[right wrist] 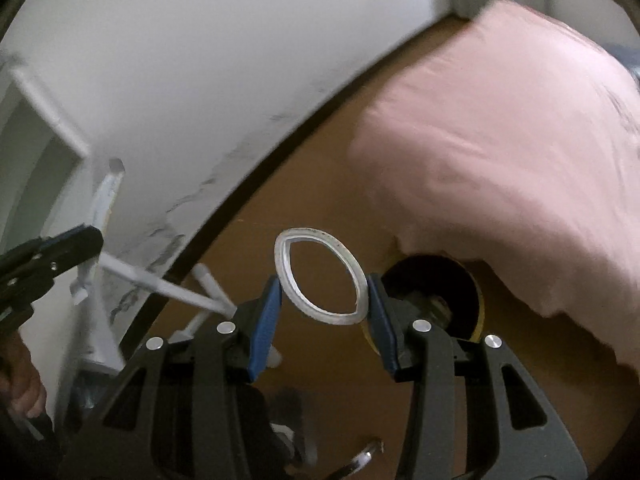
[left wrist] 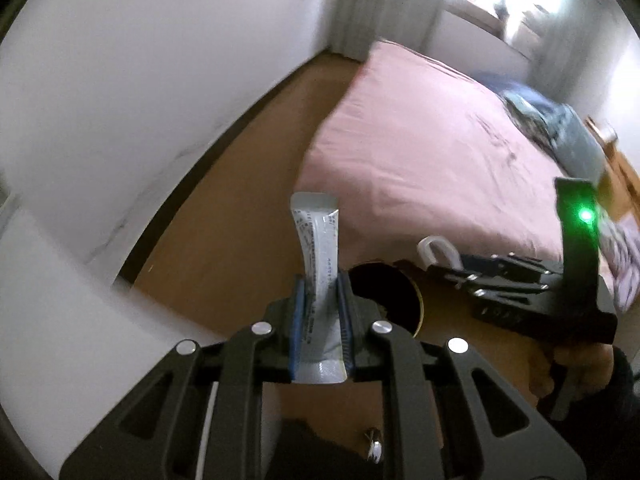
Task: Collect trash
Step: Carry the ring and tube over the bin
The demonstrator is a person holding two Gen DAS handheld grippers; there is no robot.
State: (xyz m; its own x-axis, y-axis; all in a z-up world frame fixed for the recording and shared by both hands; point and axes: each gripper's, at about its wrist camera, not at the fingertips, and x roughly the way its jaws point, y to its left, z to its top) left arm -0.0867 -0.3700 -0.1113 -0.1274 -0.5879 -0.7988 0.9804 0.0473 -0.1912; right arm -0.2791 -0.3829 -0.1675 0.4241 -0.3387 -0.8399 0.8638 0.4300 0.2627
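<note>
My left gripper [left wrist: 321, 280] is shut on a grey foil sachet [left wrist: 318, 236] that stands upright between its blue pads. My right gripper [right wrist: 324, 284] is shut on a white plastic ring [right wrist: 320, 276], squeezed into an oval. The ring [left wrist: 434, 249] and the right gripper [left wrist: 444, 268] also show in the left wrist view, to the right of the sachet. A dark round bin opening [left wrist: 384, 296] with a yellow rim lies on the floor just beyond both grippers, and shows again as the bin [right wrist: 436, 292] right of the ring. The left gripper [right wrist: 96, 240] and sachet [right wrist: 106, 196] appear at far left.
A bed with a pink cover [left wrist: 420, 140] fills the right side, its cover hanging over part of the bin. A white wall [left wrist: 140, 100] with a dark skirting runs along the left. Brown floor [right wrist: 320, 184] lies between. A hand [left wrist: 576, 368] holds the right gripper. Blue bedding [left wrist: 560, 128] lies further back.
</note>
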